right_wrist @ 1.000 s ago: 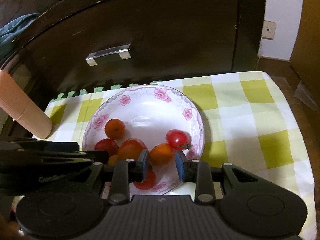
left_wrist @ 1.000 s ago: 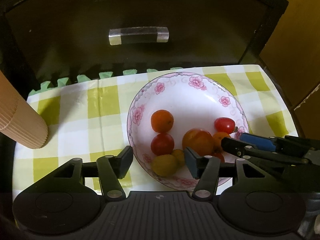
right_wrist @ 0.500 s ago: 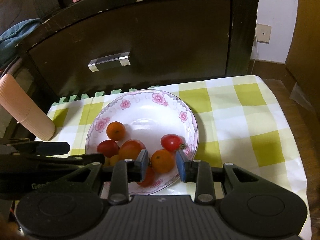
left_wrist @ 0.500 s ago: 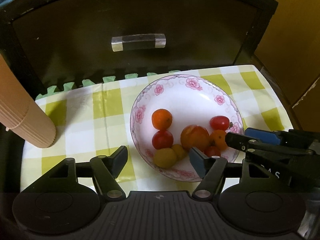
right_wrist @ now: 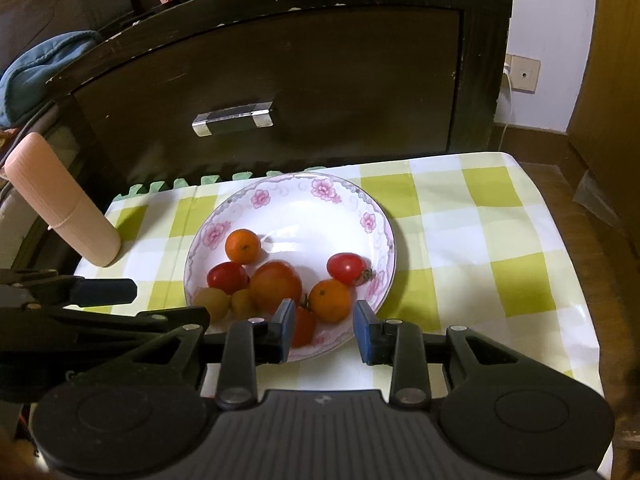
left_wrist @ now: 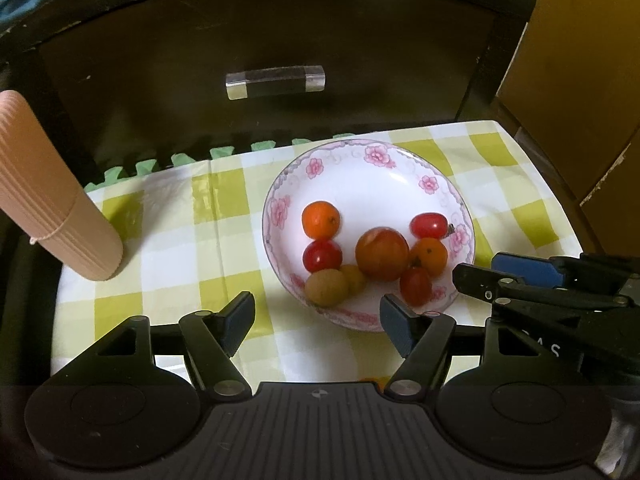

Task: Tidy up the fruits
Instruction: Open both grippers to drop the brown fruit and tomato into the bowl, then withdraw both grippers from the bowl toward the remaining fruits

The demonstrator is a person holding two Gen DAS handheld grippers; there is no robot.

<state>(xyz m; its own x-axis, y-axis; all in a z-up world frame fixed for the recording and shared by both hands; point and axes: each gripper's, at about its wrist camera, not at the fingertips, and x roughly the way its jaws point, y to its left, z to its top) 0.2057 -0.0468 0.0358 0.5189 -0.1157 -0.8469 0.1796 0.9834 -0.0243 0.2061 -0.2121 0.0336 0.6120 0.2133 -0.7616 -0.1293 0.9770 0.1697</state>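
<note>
A white bowl (left_wrist: 368, 152) (right_wrist: 320, 188) with pink flowers stands on the checked cloth and holds several small fruits. Among them are a big orange-red tomato (left_wrist: 382, 254) (right_wrist: 276, 286), a mandarin (left_wrist: 320, 220) (right_wrist: 242, 246), a second mandarin (left_wrist: 429, 256) (right_wrist: 330, 300), an oblong red tomato (left_wrist: 428, 225) (right_wrist: 346, 268) and two yellow-green fruits (left_wrist: 326, 287). My left gripper (left_wrist: 318, 316) (right_wrist: 170, 303) hangs open over the bowl's near left rim, holding nothing. My right gripper (right_wrist: 323, 326) (left_wrist: 500, 272) hovers at the near right rim with a narrow gap and nothing in it; the second mandarin lies just beyond its tips.
A pink ribbed cylinder (left_wrist: 56, 200) (right_wrist: 60, 200) stands at the cloth's left edge. Behind the table is a dark cabinet with a clear handle (left_wrist: 275, 82) (right_wrist: 232, 119). Yellow-and-white checked cloth (right_wrist: 480, 240) lies bare to the right of the bowl, ending at the table's edge.
Both grippers have drawn back and up from the bowl. The left jaws have widened. The mandarin that sat between the right fingers now lies beyond their tips in the bowl.
</note>
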